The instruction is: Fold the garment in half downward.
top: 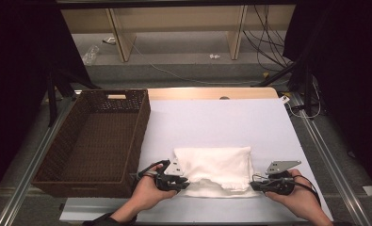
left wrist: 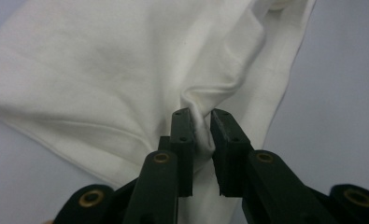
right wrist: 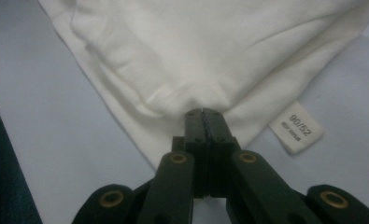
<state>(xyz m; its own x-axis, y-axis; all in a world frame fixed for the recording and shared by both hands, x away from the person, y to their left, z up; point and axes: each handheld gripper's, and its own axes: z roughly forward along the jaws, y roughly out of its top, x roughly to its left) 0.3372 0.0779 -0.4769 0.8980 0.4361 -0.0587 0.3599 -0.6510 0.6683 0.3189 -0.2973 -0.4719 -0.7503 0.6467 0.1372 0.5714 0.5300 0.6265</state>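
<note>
- The white garment (top: 215, 167) lies folded on the pale table cover (top: 221, 122), in the lower centre of the high view, just right of the basket.
- The left gripper (top: 182, 184) sits at the garment's lower left corner in the high view, held by the left hand (top: 146, 190).
- In the left gripper view, the left gripper (left wrist: 202, 133) has its jaws clamped on a bunched fold of the garment (left wrist: 102, 70); a strip of cloth fills the narrow gap between them.
- The right gripper (top: 255, 185) sits at the garment's lower right corner in the high view, held by the right hand (top: 299, 197).
- In the right gripper view, the right gripper (right wrist: 203, 123) has its jaws pressed together on the edge of the garment (right wrist: 210, 42), which puckers at the tips.
- A white size label (right wrist: 296, 126) lies flat on the table cover at the right of that frame, at the garment's edge.
- The brown wicker basket (top: 52, 160) occupies the left of the high view, apart from the left gripper.
</note>
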